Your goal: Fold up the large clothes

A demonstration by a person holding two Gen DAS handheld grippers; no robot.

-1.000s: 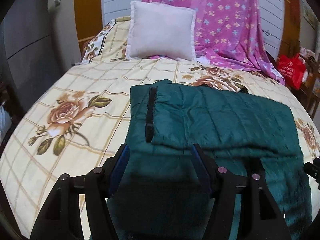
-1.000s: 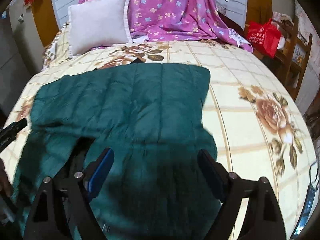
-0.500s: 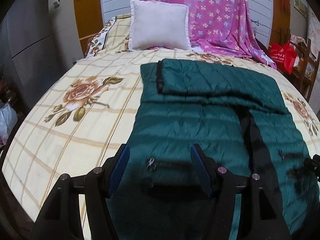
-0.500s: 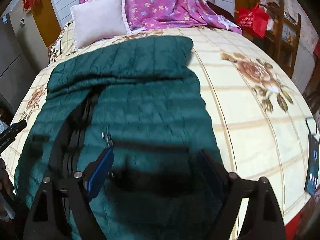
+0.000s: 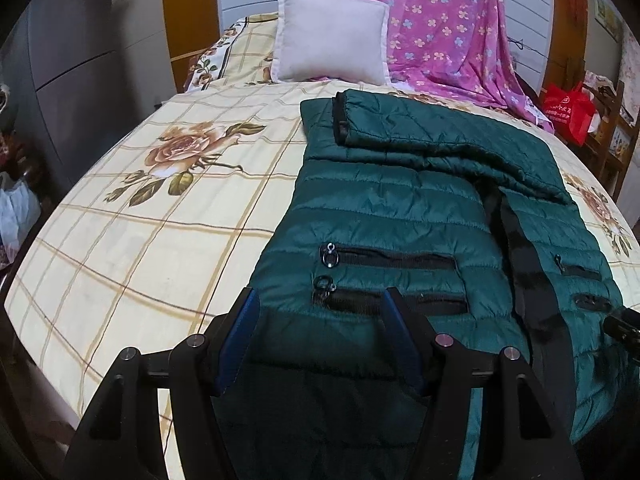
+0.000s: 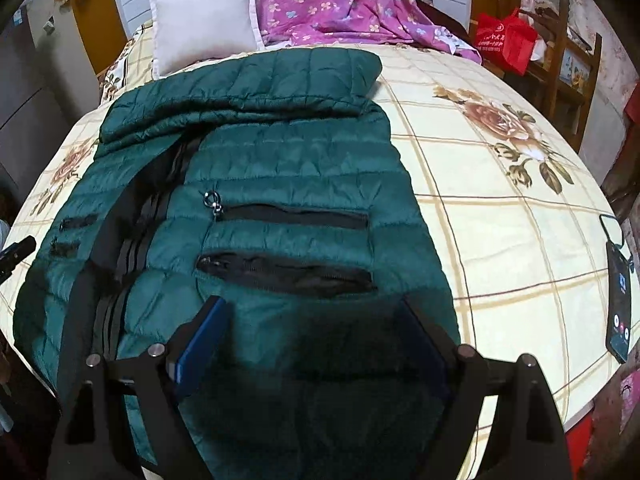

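The green quilted jacket (image 5: 400,208) is spread on the bed (image 5: 140,240), bare sheet on both sides. Left tongs (image 5: 320,300) and right tongs (image 6: 312,308) are held agape, empty, above its near hem.

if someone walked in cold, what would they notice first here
A dark green quilted jacket lies spread down the middle of a rose-print bed sheet, its far end already folded over, zip pockets facing up. Both open grippers, left and right, hang over its near hem. Behind, a white pillow stands beside a draped pink flowered cloth.
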